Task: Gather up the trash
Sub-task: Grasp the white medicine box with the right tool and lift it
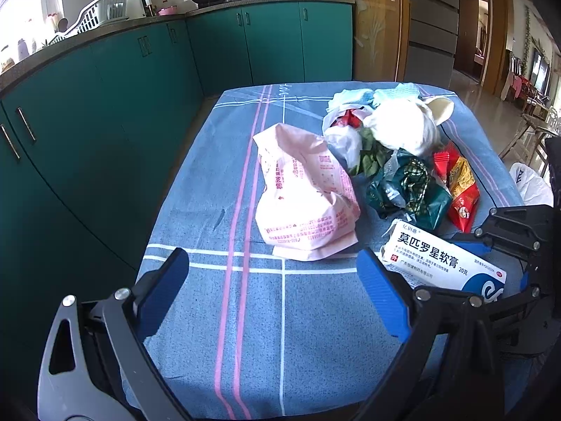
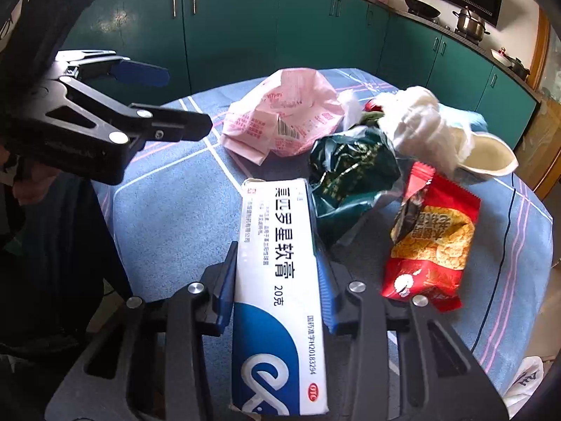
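My right gripper (image 2: 277, 259) is shut on a white and blue ointment box (image 2: 277, 280) and holds it above the table. The box also shows in the left wrist view (image 1: 445, 256). My left gripper (image 1: 273, 266) is open and empty over the near part of the blue tablecloth (image 1: 196, 210). It also shows in the right wrist view (image 2: 175, 101), left of the box. Trash lies ahead: a pink bag (image 1: 305, 196), a dark green wrapper (image 1: 406, 189), a red snack packet (image 2: 431, 242), crumpled white tissue (image 1: 403, 126) and a paper cup (image 2: 491, 158).
Teal kitchen cabinets (image 1: 105, 105) run along the left and far side, close to the table's left edge. A white plastic bag (image 1: 533, 182) hangs past the table's right edge. A doorway and hall lie at the far right.
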Available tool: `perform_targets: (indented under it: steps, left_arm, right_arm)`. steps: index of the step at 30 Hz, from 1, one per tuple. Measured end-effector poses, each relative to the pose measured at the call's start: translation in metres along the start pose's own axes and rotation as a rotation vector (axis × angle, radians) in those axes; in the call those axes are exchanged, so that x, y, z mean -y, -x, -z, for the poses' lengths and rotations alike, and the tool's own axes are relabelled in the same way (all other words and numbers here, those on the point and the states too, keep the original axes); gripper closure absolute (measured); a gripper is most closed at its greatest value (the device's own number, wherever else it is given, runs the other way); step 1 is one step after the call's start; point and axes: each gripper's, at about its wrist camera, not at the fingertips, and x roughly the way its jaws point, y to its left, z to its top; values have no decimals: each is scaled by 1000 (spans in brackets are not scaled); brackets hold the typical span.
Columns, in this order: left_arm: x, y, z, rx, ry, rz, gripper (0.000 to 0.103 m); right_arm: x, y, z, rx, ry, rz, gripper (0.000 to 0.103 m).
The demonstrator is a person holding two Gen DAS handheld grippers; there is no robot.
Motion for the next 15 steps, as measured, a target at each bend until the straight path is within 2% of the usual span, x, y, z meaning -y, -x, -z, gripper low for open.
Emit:
perform_targets:
  steps: [6, 10, 15]
  left_arm:
    - [1, -2, 1, -5, 0, 1, 7]
    - [1, -3, 2, -8, 2, 0, 7]
    - [-1, -4, 5, -11, 7, -4, 7]
  right_arm:
    - [1, -6, -3, 5, 0, -10, 56]
    - [-5, -4, -1, 9, 23, -56, 63]
    - [-17, 0, -1, 21, 69, -79, 63]
